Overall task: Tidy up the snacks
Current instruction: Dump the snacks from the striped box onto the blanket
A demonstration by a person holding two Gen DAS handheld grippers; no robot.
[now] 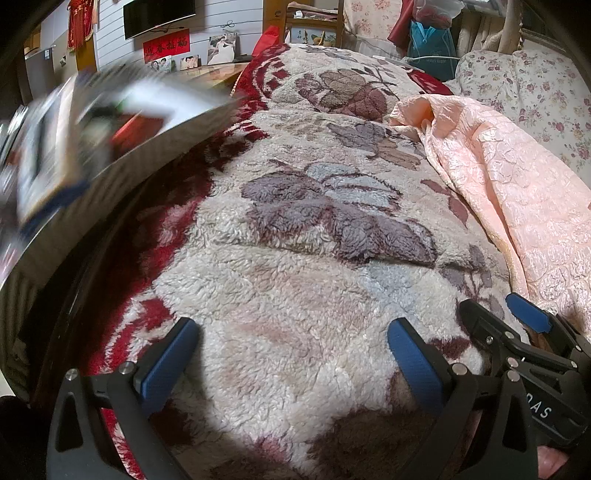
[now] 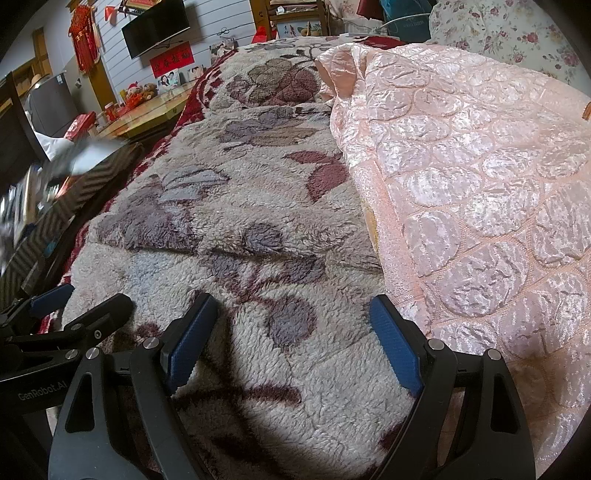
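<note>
My left gripper is open and empty, low over a fluffy floral blanket. My right gripper is open and empty over the same blanket, just right of the left one; its fingers show at the lower right of the left wrist view. A dark box with a zigzag pattern stands at the left beside the blanket, with blurred packets inside that look like snacks. The box also shows in the right wrist view.
A pink quilted cover lies on the blanket's right side. A floral pillow sits at the far right. Behind are a wooden table, a wall television and a chair.
</note>
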